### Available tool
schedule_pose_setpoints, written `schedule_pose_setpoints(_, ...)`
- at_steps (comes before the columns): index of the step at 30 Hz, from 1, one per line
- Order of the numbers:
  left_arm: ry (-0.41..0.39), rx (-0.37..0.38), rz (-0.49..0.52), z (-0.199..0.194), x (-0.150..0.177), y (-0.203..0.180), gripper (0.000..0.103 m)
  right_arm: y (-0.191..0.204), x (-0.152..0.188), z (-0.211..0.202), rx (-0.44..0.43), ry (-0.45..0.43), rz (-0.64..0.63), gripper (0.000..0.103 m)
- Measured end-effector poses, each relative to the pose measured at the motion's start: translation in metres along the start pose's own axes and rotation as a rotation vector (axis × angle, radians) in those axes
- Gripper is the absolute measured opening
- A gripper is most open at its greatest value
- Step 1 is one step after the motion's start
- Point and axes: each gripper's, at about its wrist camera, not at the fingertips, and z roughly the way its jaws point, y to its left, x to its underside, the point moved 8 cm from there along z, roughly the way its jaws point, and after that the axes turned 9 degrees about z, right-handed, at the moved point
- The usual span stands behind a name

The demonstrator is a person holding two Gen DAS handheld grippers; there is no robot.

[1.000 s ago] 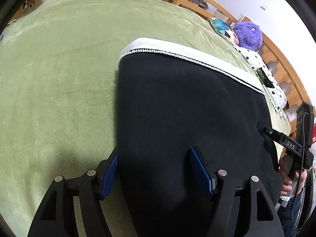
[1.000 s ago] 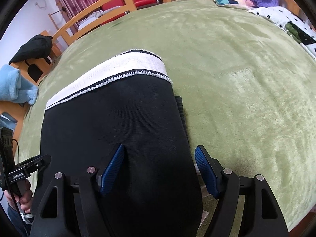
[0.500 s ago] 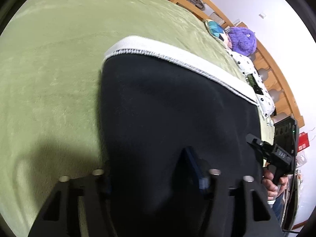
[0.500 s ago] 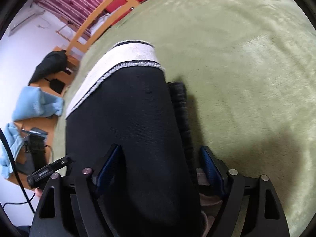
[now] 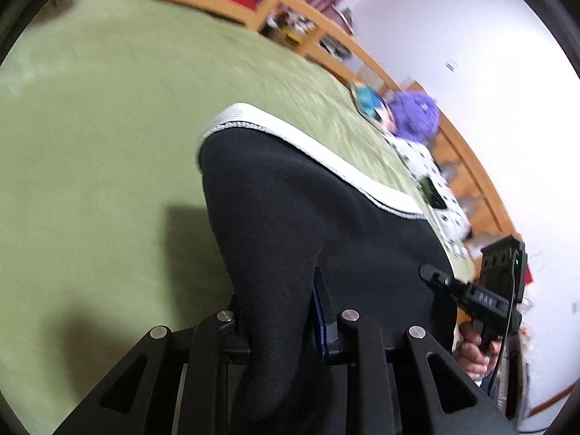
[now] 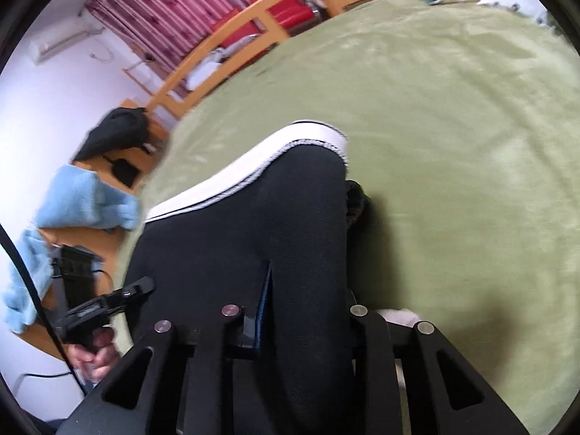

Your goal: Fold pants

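Pants (image 5: 326, 224) hang bunched above the green blanket (image 5: 90, 145), clenched by both left tongs (image 5: 279, 311) and right tongs (image 6: 308, 311).

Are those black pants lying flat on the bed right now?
No. The pants are pinched by both tongs and lifted at the near end; the waistband rests on the bed.

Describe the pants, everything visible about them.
The pants are black, of a soft knit-looking fabric, with a wide white waistband edged in fine stitching at the far end. They lie on the green blanket, the near end pinched and lifted. The left gripper and the right gripper are each shut on a bunched ridge of the cloth. A darker layer pokes out at the right edge in the right view.
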Motion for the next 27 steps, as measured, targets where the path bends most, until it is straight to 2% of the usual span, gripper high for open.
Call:
schedule_pose_setpoints(2, -0.025, -0.063, 0.031, -0.030, -0.016, 0.024, 0.021, 0.025, 0.006, 0.021, -0.036, 0.011, -0.011, 0.023)
schedule_pose_setpoints(4, -0.041, -0.114, 0.040, -0.054, -0.028, 0.049, 0.022, 0.056, 0.011, 0.046, -0.110, 0.040, -0.001, 0.021)
schedule_pose_setpoints(6, -0.039, -0.171, 0.034, -0.071, -0.037, 0.077, 0.022, 0.082, 0.013, 0.069, -0.154, 0.050, -0.015, 0.021)
schedule_pose_setpoints(8, -0.022, -0.211, 0.027, -0.072, -0.039, 0.099, 0.023, 0.105, 0.016, 0.094, -0.167, 0.066, -0.038, 0.021)
schedule_pose_setpoints(11, 0.037, -0.228, -0.026, -0.051, -0.026, 0.136, 0.026, 0.117, 0.020, 0.135, -0.085, 0.090, -0.079, 0.023)
schedule_pose_setpoints(13, 0.071, -0.292, -0.036, -0.038, -0.015, 0.152, 0.039, 0.112, 0.019, 0.150, -0.010, 0.091, -0.112, 0.035)
schedule_pose_setpoints(14, 0.081, -0.328, -0.040, -0.035, -0.012, 0.157, 0.040, 0.108, 0.020, 0.153, 0.016, 0.097, -0.128, 0.037)
schedule_pose_setpoints(15, 0.085, -0.365, -0.041, -0.036, -0.009, 0.161, 0.045, 0.106, 0.019, 0.152, 0.048, 0.095, -0.147, 0.048)
schedule_pose_setpoints(16, 0.082, -0.412, -0.028, -0.040, -0.008, 0.160, 0.049, 0.103, 0.017, 0.146, 0.096, 0.075, -0.172, 0.058)
schedule_pose_setpoints(17, 0.068, -0.453, -0.006, -0.047, -0.007, 0.157, 0.052, 0.100, 0.017, 0.138, 0.137, 0.048, -0.195, 0.059)
schedule_pose_setpoints(18, 0.053, -0.475, 0.012, -0.055, -0.005, 0.155, 0.058, 0.102, 0.015, 0.127, 0.168, 0.019, -0.217, 0.059)
schedule_pose_setpoints(19, 0.029, -0.489, 0.033, -0.065, -0.004, 0.148, 0.059, 0.107, 0.015, 0.112, 0.188, -0.019, -0.242, 0.057)
schedule_pose_setpoints(21, -0.006, -0.485, 0.068, -0.080, -0.001, 0.130, 0.060, 0.122, 0.024, 0.089, 0.170, -0.072, -0.307, 0.057)
schedule_pose_setpoints(23, -0.040, -0.485, 0.084, -0.090, 0.013, 0.108, 0.066, 0.142, 0.047, 0.073, 0.134, -0.096, -0.400, 0.057)
schedule_pose_setpoints(25, -0.023, -0.530, 0.103, -0.090, 0.038, 0.099, 0.066, 0.150, 0.078, 0.071, 0.130, -0.098, -0.489, 0.052)
schedule_pose_setpoints(27, 0.035, -0.540, 0.101, -0.080, 0.077, 0.096, 0.066, 0.135, 0.111, 0.078, 0.144, -0.036, -0.519, 0.050)
